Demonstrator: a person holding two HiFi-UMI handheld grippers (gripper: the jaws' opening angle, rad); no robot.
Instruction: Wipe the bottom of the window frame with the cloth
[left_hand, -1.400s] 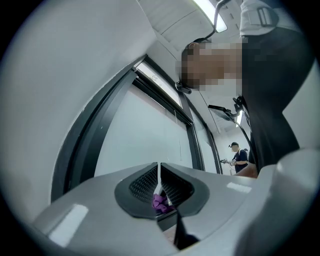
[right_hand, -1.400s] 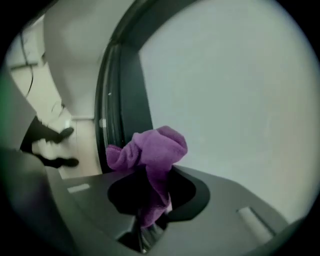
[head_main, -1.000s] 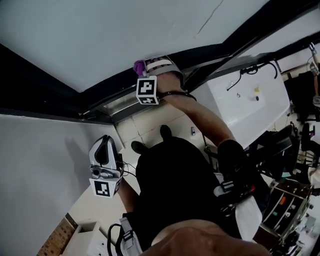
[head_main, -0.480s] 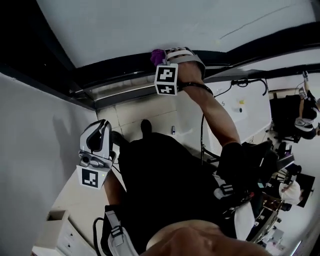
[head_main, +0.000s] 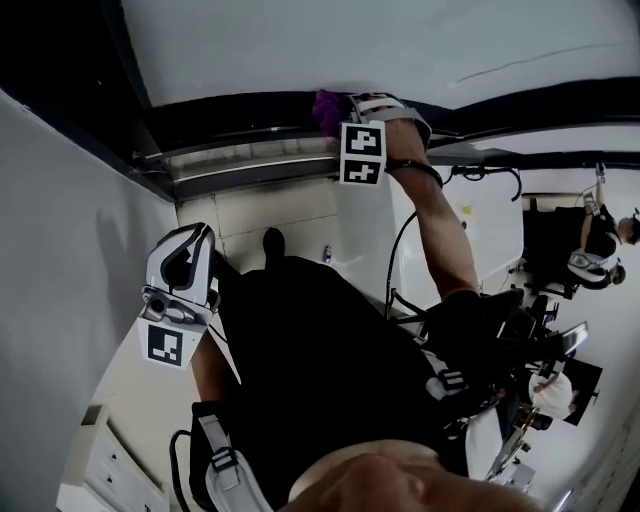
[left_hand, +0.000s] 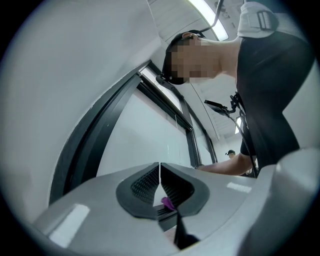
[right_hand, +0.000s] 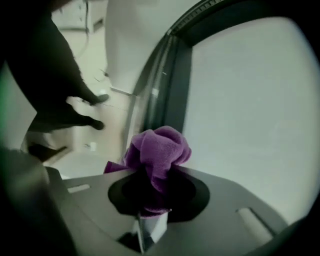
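Your right gripper (right_hand: 150, 197) pinches the purple cloth (right_hand: 157, 150) firmly; the bunch stands out above the jaws and touches the bottom rail of the window frame (head_main: 240, 160), just under the glass. To wipe well, I think you should keep this bunch pressed flat into the rail and pull it along the frame in one steady line, without lifting. Tilt the gripper a little, so that the cloth and not the hard jaw tips rubs the frame. If the bunch begins to slip out, stop and take a new grip.

Your left gripper (left_hand: 160, 182) has its jaws pressed together on nothing (the small purple spot seen past them is the far cloth). It hangs well below the frame, beside your body, and has no work now.

Compared with half a second ago, the cloth has travelled farther along the rail, away from the frame's left corner. The left gripper has stayed low, apart from the frame.
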